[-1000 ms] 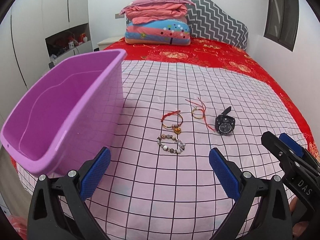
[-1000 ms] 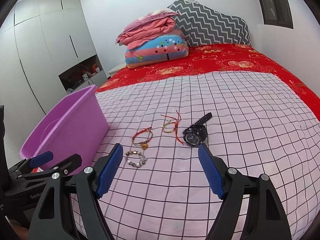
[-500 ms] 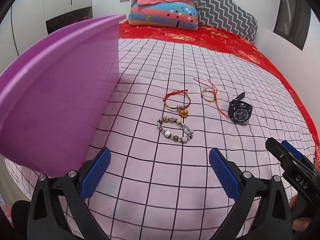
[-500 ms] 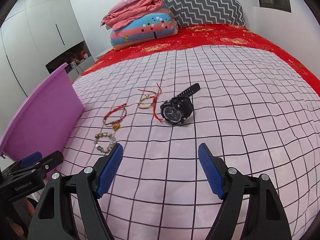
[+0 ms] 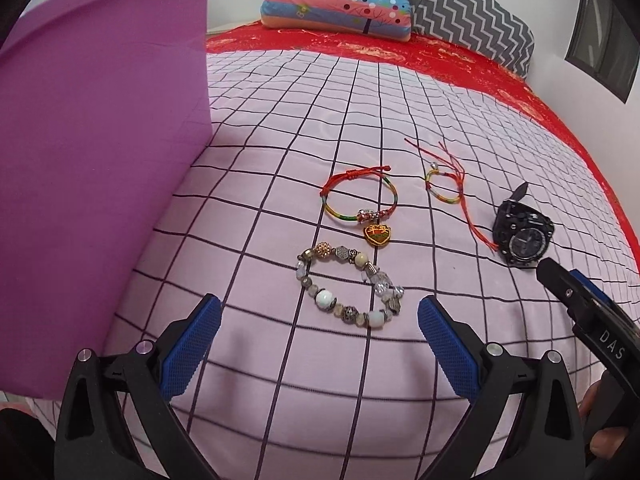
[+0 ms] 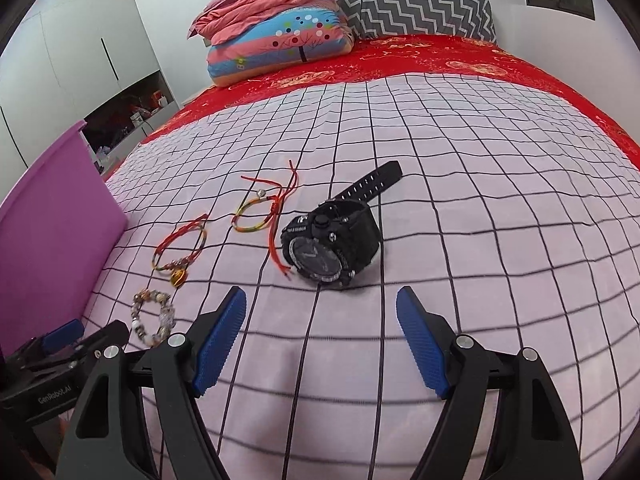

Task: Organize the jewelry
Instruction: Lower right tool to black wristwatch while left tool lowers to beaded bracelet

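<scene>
**Both grippers low over the jewelry, nothing picked yet**

The left gripper (image 5: 318, 326) has its jaws spread wide and empty, and the beaded bracelet (image 5: 349, 285) lies just ahead of them, between the two blue pads and a little toward the right one. Its loop is stretched slantwise, from far-left to near-right, so the jaws would close across the narrow way of it. The right gripper (image 6: 320, 336) is also spread and holds nothing; the black watch (image 6: 330, 244) lies straight ahead of its opening, with the strap running away toward the far right. So each hand has its own nearest piece: left for the beads, right for the watch.

Between them, further up the checked sheet (image 5: 400, 92), lie the red cord bracelet with the heart charm (image 5: 360, 204) and the smaller knotted cord bracelet (image 5: 444, 184). The purple bin (image 5: 100, 140) stands at the left, close beside the left gripper.

Compared with one second ago, both cameras have come lower and nearer: the jewelry is larger in both views, and the bin's inside is no longer visible, only its outer wall. Whether the cord's loose end touches the watch I cannot tell clearly.
</scene>
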Action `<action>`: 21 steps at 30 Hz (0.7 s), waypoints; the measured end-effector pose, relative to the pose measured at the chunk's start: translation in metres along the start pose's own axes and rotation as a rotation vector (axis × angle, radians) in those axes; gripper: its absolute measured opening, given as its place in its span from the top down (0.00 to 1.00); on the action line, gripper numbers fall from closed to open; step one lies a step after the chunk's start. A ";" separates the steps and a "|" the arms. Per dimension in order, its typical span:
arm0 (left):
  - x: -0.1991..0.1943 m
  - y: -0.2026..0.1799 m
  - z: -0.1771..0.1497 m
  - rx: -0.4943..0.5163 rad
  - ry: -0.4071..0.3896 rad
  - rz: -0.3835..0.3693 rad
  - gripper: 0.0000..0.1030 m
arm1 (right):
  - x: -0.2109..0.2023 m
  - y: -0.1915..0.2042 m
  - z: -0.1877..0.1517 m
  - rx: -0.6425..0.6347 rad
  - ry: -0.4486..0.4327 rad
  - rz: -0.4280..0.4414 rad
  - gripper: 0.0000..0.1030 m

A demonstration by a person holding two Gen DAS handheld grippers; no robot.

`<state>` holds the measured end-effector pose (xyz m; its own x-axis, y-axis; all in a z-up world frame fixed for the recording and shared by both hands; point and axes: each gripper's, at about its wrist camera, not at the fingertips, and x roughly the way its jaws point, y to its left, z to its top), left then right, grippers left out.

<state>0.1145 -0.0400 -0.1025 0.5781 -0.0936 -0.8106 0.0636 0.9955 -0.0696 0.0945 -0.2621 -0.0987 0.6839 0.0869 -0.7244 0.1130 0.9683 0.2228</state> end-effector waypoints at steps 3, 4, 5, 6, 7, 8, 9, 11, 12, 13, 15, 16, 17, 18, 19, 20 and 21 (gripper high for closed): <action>0.011 -0.001 0.002 -0.004 0.002 0.006 0.06 | 0.014 0.002 0.006 -0.016 0.004 0.003 0.28; 0.014 -0.002 0.003 -0.005 0.002 0.006 0.06 | 0.018 0.002 0.008 -0.018 0.005 0.005 0.28; 0.017 -0.002 0.004 -0.006 0.002 0.008 0.06 | 0.022 0.002 0.009 -0.020 0.006 0.005 0.28; 0.020 -0.002 0.004 -0.008 0.003 0.010 0.06 | 0.026 0.002 0.011 -0.023 0.009 0.000 0.28; 0.022 -0.002 0.005 -0.010 0.003 0.011 0.06 | 0.029 0.001 0.012 -0.027 0.013 -0.007 0.28; 0.025 -0.002 0.006 -0.011 0.003 0.012 0.06 | 0.033 0.001 0.013 -0.031 0.017 -0.015 0.28; 0.027 -0.002 0.007 -0.012 0.003 0.013 0.06 | 0.037 0.001 0.014 -0.032 0.022 -0.018 0.28; 0.031 -0.003 0.008 -0.013 0.001 0.015 0.06 | 0.042 0.000 0.015 -0.028 0.026 -0.017 0.28; 0.033 -0.003 0.009 -0.013 0.001 0.016 0.06 | 0.045 -0.001 0.017 -0.026 0.029 -0.021 0.28; 0.034 -0.004 0.009 -0.013 0.000 0.016 0.06 | 0.047 -0.001 0.018 -0.025 0.031 -0.024 0.28; 0.038 -0.004 0.010 -0.013 0.002 0.017 0.06 | 0.051 -0.002 0.020 -0.024 0.033 -0.030 0.28; 0.041 -0.005 0.010 -0.014 0.003 0.016 0.06 | 0.053 -0.002 0.021 -0.023 0.034 -0.031 0.28; 0.042 -0.005 0.010 -0.014 0.006 0.016 0.06 | 0.055 -0.002 0.022 -0.023 0.036 -0.032 0.28; 0.044 -0.004 0.010 -0.014 0.007 0.017 0.06 | 0.057 -0.001 0.024 -0.024 0.037 -0.036 0.28; 0.045 -0.004 0.010 -0.014 0.008 0.019 0.06 | 0.059 -0.001 0.025 -0.026 0.036 -0.038 0.28; 0.046 -0.005 0.011 -0.012 0.006 0.020 0.06 | 0.060 -0.002 0.026 -0.026 0.036 -0.039 0.28; 0.046 -0.005 0.011 -0.010 0.004 0.018 0.06 | 0.061 -0.002 0.028 -0.025 0.037 -0.041 0.28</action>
<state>0.1497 -0.0495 -0.1330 0.5755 -0.0756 -0.8143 0.0455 0.9971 -0.0604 0.1563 -0.2650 -0.1255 0.6517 0.0548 -0.7565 0.1226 0.9767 0.1764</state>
